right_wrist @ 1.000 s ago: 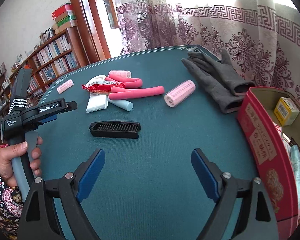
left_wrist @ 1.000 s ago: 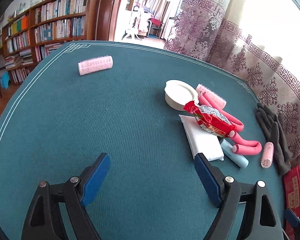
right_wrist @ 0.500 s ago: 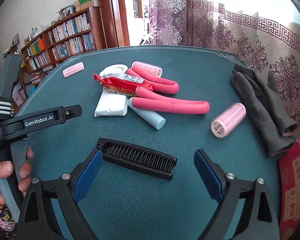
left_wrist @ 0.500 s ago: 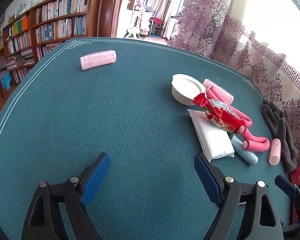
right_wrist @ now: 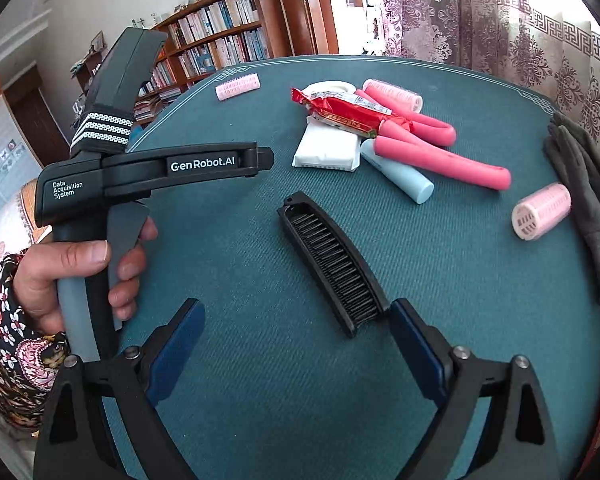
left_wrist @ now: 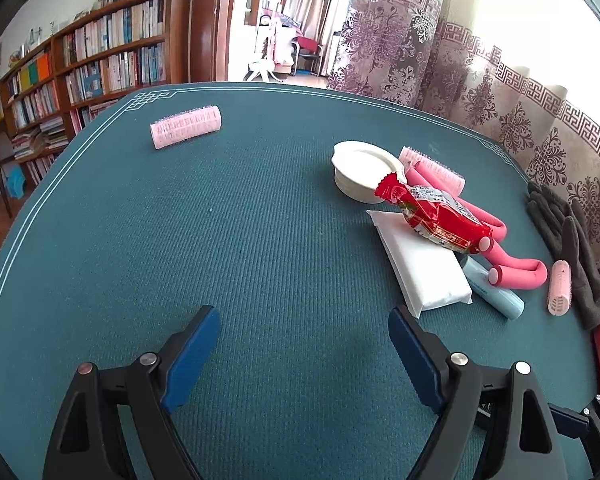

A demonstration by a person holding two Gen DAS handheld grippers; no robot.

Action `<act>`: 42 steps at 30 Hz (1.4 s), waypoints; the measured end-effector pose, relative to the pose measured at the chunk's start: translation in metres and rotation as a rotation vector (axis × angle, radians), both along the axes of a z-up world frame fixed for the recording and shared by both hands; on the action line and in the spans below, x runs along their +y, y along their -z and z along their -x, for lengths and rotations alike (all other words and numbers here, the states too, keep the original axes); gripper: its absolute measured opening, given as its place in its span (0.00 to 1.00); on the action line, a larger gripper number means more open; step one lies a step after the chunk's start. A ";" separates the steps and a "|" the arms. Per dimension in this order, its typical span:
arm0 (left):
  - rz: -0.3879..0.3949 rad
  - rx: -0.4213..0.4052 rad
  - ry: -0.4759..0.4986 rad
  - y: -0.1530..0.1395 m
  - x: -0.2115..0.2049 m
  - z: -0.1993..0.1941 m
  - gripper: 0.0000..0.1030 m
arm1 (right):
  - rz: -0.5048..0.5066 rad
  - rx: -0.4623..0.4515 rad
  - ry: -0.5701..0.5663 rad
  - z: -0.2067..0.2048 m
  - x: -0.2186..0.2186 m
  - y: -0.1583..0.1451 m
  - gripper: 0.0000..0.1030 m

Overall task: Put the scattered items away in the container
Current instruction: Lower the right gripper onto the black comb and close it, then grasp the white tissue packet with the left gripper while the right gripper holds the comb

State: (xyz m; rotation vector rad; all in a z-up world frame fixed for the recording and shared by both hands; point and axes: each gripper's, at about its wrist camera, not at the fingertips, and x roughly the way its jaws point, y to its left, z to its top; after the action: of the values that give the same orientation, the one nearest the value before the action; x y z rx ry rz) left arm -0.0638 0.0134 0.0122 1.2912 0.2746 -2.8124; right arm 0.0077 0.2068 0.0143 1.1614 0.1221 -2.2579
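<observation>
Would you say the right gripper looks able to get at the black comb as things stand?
Probably yes. The right gripper is open and the black comb lies uncovered on the table, its near end beside the right-hand finger. It lies skewed, so some re-centring looks needed.

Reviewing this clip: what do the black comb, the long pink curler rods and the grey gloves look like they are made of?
Black comb: likely hard moulded plastic, matte, with rigid rows of fine teeth.
Pink curler rods: probably soft foam, dull and unreflective; one is bent into a loop without kinking.
Grey gloves: knit or fleece fabric by the look, lying limp and creased, no shine.
</observation>
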 end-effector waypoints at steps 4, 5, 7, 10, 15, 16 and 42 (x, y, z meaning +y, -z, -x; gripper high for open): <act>-0.004 0.000 0.006 -0.001 0.001 0.000 0.85 | -0.045 0.045 0.085 0.010 0.003 -0.002 0.77; -0.003 0.000 0.007 -0.001 0.001 0.000 0.85 | -0.057 0.044 0.106 0.015 0.003 -0.001 0.69; 0.000 0.000 0.008 -0.001 0.001 0.000 0.85 | -0.084 0.040 0.141 0.027 0.003 0.002 0.62; 0.002 0.002 0.010 -0.001 0.001 0.000 0.85 | -0.109 0.057 0.150 0.035 -0.002 0.004 0.59; 0.016 0.004 0.022 0.000 0.005 0.001 0.85 | -0.157 0.110 0.098 0.030 -0.018 0.007 0.52; 0.017 0.003 0.026 0.000 0.006 0.001 0.85 | -0.153 0.112 0.094 0.030 -0.018 0.007 0.49; 0.096 -0.032 0.102 -0.005 0.068 0.070 0.85 | 0.008 0.066 0.323 0.020 0.043 0.007 0.28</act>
State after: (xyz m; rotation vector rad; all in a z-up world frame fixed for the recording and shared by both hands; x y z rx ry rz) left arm -0.1336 0.0815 0.0172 1.3655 0.0741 -2.8448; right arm -0.0121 0.2497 0.0071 1.1709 -0.0525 -2.5759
